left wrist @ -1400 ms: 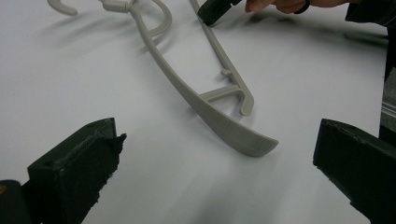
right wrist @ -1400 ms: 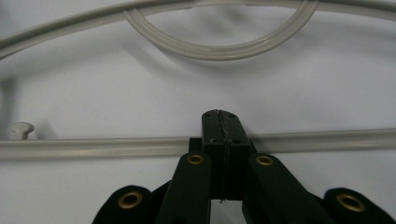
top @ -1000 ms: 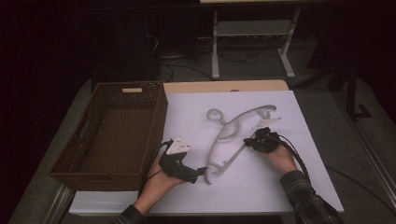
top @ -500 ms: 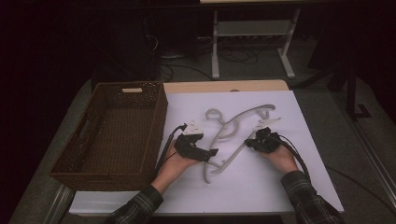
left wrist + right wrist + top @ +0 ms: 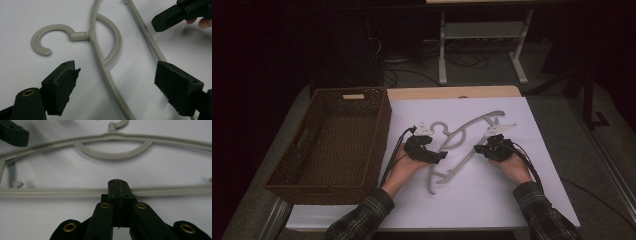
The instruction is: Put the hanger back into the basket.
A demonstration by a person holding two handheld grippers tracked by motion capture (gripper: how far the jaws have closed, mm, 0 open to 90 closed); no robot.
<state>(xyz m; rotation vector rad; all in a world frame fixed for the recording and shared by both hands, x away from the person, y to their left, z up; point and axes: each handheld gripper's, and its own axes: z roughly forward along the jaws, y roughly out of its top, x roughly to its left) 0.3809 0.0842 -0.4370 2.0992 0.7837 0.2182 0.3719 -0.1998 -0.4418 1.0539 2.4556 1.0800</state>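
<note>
Jaws of my left gripper (image 5: 115, 87) stood apart and had just been narrowing, straddling the hanger (image 5: 100, 57) arm without pressing it; that gripper's view alone showed the hook curling off to one side and my right gripper (image 5: 175, 15) beyond. The right gripper view showed those jaws clenched tight, tips against the hanger's lower bar, though I could not tell whether they pinched it. From above, the hanger (image 5: 462, 145) lay slantwise on the white sheet (image 5: 492, 200), basket (image 5: 332, 145) left of my left gripper (image 5: 439, 156).
</note>
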